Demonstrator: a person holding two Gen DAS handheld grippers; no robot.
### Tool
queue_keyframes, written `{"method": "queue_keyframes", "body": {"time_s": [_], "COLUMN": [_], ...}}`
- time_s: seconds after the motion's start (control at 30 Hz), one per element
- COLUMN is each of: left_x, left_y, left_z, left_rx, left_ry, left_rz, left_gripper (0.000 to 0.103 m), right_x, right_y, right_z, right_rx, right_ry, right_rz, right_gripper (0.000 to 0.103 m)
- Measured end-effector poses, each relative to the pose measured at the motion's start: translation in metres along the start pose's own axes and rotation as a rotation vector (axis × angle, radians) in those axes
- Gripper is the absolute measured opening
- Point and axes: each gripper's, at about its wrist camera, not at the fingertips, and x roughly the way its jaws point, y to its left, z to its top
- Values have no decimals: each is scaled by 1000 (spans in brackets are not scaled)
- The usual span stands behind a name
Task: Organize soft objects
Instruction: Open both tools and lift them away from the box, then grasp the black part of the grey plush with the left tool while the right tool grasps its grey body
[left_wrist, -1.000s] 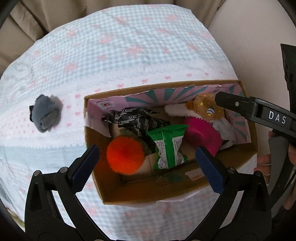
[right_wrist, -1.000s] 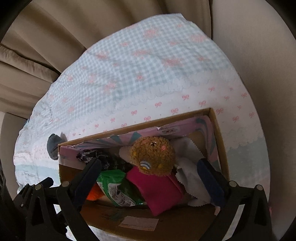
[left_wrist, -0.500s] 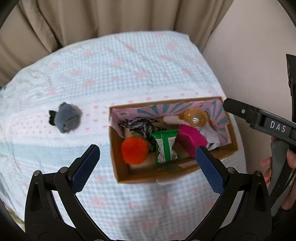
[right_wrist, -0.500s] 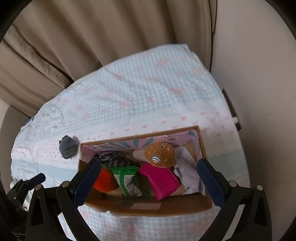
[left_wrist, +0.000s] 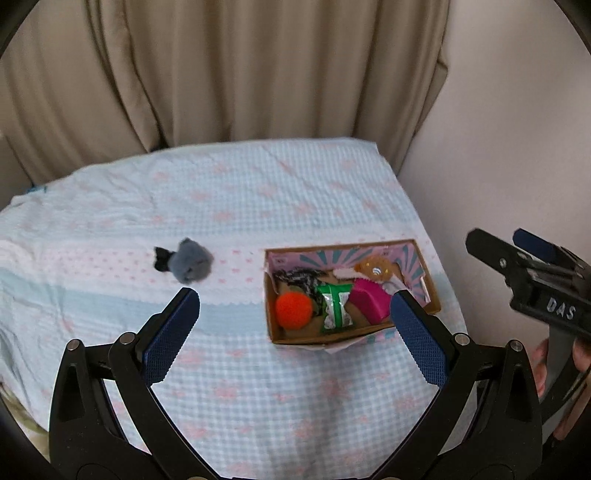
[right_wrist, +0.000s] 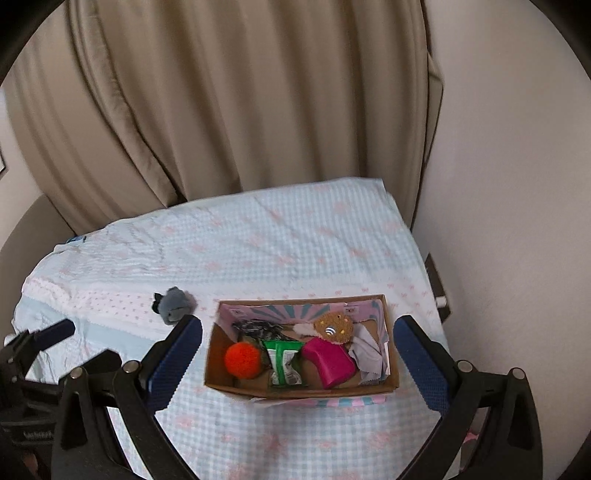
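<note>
A cardboard box (left_wrist: 347, 334) (right_wrist: 301, 391) sits near the table's right edge. It holds an orange pom-pom (left_wrist: 294, 311) (right_wrist: 243, 360), a green packet (left_wrist: 334, 306) (right_wrist: 283, 363), a pink pouch (left_wrist: 370, 304) (right_wrist: 330, 362), a brown plush (left_wrist: 376, 270) (right_wrist: 333, 327), a black-and-white item (left_wrist: 297, 278) and white cloth (right_wrist: 367, 360). A grey plush (left_wrist: 190, 260) (right_wrist: 173, 305) lies on the cloth left of the box. My left gripper (left_wrist: 295, 334) and right gripper (right_wrist: 297, 365) are both open, empty and held high above the table.
The table wears a light blue and pink checked cloth (left_wrist: 240, 206) (right_wrist: 266, 240). Beige curtains (left_wrist: 221, 74) hang behind it and a pale wall (left_wrist: 517, 147) stands to the right. The right gripper (left_wrist: 528, 269) shows at the left wrist view's right edge.
Both grippers have pulled back and up from the box, so the box looks smaller and the curtains have come into view. The objects have not moved.
</note>
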Motion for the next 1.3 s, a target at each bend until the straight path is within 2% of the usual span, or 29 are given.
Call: {"method": "queue_keyframes", "body": {"time_s": [0.33, 0.43, 0.63, 0.77, 0.93, 1.1, 1.3], "left_x": [-95, -110, -130, -135, -134, -122, -88], "left_y": [30, 43, 79, 108, 154, 206, 274], "left_z": [-32, -43, -58, -61, -60, -50, -27], "left_rx": [-48, -67, -111, -143, -182, -178, -134], "left_ry": [-149, -161, -177, -193, -209, -195, -151], "left_rz": [65, 88, 137, 156, 159, 123, 67], "left_gripper": [103, 103, 103, 103, 103, 103, 103], "right_x": [-76, -85, -92, -86, -77, -60, -21], "right_y": [30, 33, 50, 72, 110, 151, 205], "right_z": [-34, -42, -47, -45, -40, -33, -24], "right_rx": [-56, -56, -73, -75, -92, -64, 44], "right_ry": [-97, -120, -148, -153, -166, -161, -117], "right_rz": [-9, -11, 66, 118, 135, 135, 149], "right_gripper": [103, 103, 103, 103, 103, 103, 103]}}
